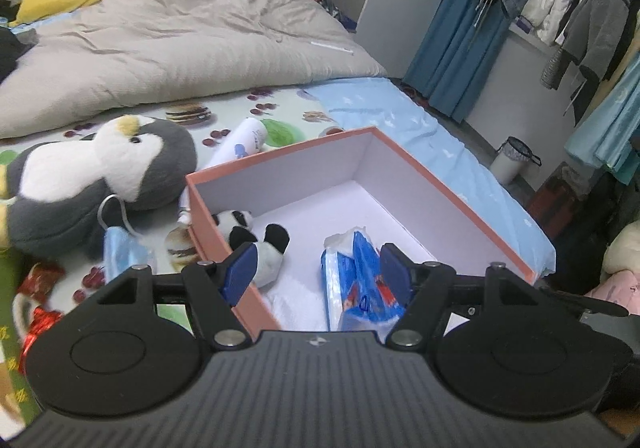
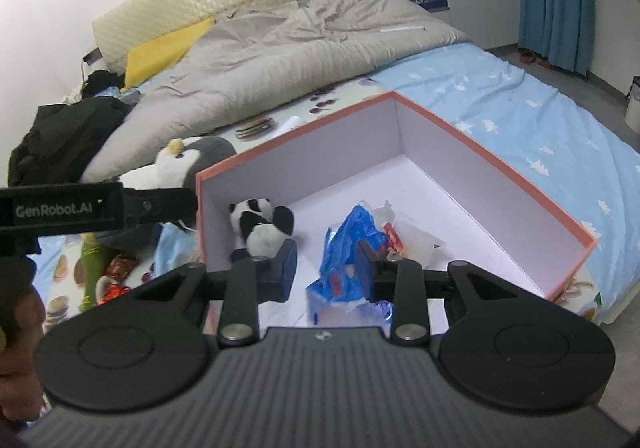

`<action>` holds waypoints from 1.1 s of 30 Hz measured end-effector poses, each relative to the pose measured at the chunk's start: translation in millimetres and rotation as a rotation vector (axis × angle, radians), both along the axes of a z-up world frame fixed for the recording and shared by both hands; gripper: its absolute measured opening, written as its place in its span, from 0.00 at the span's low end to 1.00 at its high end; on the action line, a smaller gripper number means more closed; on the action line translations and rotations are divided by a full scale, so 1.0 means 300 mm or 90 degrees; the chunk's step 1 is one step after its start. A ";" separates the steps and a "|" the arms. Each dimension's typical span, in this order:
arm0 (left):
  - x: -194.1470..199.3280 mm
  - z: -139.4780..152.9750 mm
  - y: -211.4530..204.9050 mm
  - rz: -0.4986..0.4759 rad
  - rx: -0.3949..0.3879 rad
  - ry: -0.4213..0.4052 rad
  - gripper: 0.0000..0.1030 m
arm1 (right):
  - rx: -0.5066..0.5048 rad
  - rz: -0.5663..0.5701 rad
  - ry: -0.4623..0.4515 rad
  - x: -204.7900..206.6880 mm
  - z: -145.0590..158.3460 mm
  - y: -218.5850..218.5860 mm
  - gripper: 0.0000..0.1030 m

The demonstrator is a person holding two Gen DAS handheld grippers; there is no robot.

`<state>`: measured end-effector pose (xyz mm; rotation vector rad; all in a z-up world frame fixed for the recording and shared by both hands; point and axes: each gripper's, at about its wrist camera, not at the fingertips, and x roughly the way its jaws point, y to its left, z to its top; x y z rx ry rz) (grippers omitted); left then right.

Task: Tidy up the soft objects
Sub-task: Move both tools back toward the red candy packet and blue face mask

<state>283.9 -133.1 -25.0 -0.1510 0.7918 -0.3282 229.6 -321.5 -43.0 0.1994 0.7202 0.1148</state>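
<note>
A salmon-pink box (image 1: 208,224) with a white inside stands on the bed. In it lie a small panda plush (image 1: 256,244) at the near left and a blue-and-white tissue pack (image 1: 360,280) to its right. My left gripper (image 1: 318,272) hovers over the box's near edge, jaws wide open, with nothing pressed between the pads. In the right wrist view my right gripper (image 2: 325,268) is open just above the box (image 2: 312,160). The tissue pack (image 2: 344,244) lies loose under its pads, and the panda plush (image 2: 260,224) is beyond the left finger.
A big grey-and-white penguin plush (image 1: 100,176) lies left of the box, with a blue face mask (image 1: 120,248), a white bottle (image 1: 244,140) and red foil wrappers (image 1: 36,300) nearby. A grey duvet (image 2: 280,60) covers the bed behind. Hanging clothes (image 1: 580,8) and a bin (image 1: 512,164) are on the right.
</note>
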 end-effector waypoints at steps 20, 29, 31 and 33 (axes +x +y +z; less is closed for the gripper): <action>-0.494 0.091 0.242 0.053 0.000 -0.047 0.72 | -0.004 0.058 -0.045 -0.364 0.072 0.179 0.34; -0.632 0.088 0.323 0.099 0.015 -0.057 0.72 | -0.008 0.091 -0.048 -0.432 0.075 0.221 0.34; -0.662 0.083 0.344 0.115 0.017 -0.057 0.72 | -0.006 0.101 -0.050 -0.447 0.072 0.235 0.34; -0.693 0.080 0.365 0.131 0.017 -0.059 0.72 | -0.001 0.114 -0.048 -0.458 0.064 0.251 0.34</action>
